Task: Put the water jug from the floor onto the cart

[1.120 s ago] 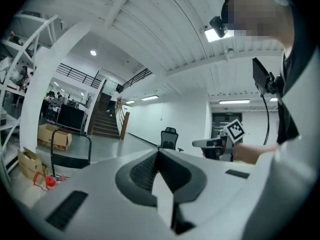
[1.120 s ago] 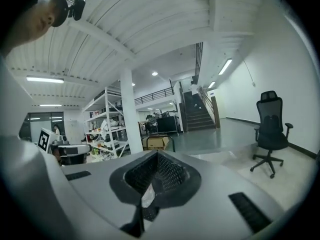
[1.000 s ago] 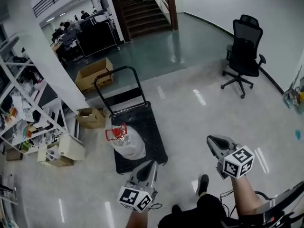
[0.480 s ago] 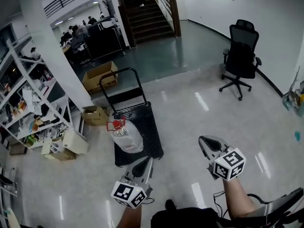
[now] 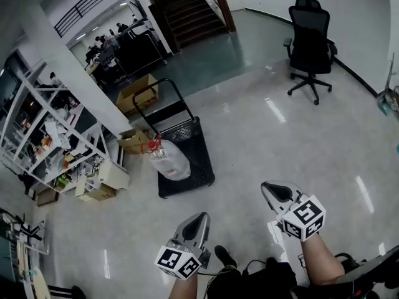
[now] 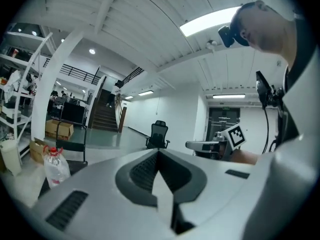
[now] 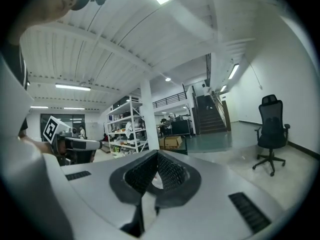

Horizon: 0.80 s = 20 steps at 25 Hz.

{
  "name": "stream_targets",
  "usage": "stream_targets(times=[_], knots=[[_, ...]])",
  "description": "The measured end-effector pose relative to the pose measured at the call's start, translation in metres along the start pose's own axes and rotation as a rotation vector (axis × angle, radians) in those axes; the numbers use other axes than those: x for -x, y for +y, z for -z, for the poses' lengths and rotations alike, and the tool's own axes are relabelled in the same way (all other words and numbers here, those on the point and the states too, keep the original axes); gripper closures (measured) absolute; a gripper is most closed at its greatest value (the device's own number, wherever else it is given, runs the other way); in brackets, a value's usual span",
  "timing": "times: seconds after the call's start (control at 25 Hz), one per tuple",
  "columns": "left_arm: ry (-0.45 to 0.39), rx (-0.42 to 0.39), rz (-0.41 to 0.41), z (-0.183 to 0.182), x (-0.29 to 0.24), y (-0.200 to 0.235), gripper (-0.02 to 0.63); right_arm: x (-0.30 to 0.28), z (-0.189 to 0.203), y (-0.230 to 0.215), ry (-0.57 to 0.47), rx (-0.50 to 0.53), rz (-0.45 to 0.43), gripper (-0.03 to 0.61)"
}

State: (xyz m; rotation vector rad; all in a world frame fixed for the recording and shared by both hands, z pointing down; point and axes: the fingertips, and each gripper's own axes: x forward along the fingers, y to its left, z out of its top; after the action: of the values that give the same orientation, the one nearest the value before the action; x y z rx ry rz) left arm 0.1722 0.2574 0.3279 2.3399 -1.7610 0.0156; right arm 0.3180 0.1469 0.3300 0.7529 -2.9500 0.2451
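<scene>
The water jug [image 5: 169, 161] sits on the black deck of the cart [image 5: 197, 164], left of the frame's centre in the head view; its red cap points toward the upper left, and it stands along the deck's left edge, below the cart's looped handle. Both grippers hang in the lower part of that view, well apart from the cart and the jug. The left gripper [image 5: 199, 217] is at lower centre; in its own view its jaws meet along one line with nothing between them, so it grips nothing. The right gripper [image 5: 269, 188] is to the lower right; its jaws are likewise pressed together and empty. In the left gripper view the jug shows at the lower left with the cart handle behind it. A black office chair [image 5: 309, 41] stands on the bare floor at the upper right; a white shelving unit [image 5: 47, 143] fills the left edge; cardboard boxes [image 5: 141, 93] lie above the cart; a staircase [image 5: 193, 8] rises at the top centre.
</scene>
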Motion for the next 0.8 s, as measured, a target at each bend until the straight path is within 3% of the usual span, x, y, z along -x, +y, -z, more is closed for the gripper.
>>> stream_targets(times=[0.24,0.48,0.64,0.8], knots=[[0.004,-0.048,0.043,-0.012,0.036,-0.071,0.617,0.06,-0.009,0.032,-0.041,0.011,-0.047,0.577],[0.003,-0.078,0.109,0.004,0.08,-0.122,0.617,0.106,0.002,0.078,-0.047,0.008,-0.036,0.577],[-0.021,-0.042,0.141,0.019,0.132,-0.136,0.617,0.122,0.01,0.128,-0.023,0.04,-0.013,0.577],[-0.043,-0.02,0.123,0.041,0.21,-0.124,0.617,0.137,0.024,0.19,-0.021,0.015,0.029,0.577]])
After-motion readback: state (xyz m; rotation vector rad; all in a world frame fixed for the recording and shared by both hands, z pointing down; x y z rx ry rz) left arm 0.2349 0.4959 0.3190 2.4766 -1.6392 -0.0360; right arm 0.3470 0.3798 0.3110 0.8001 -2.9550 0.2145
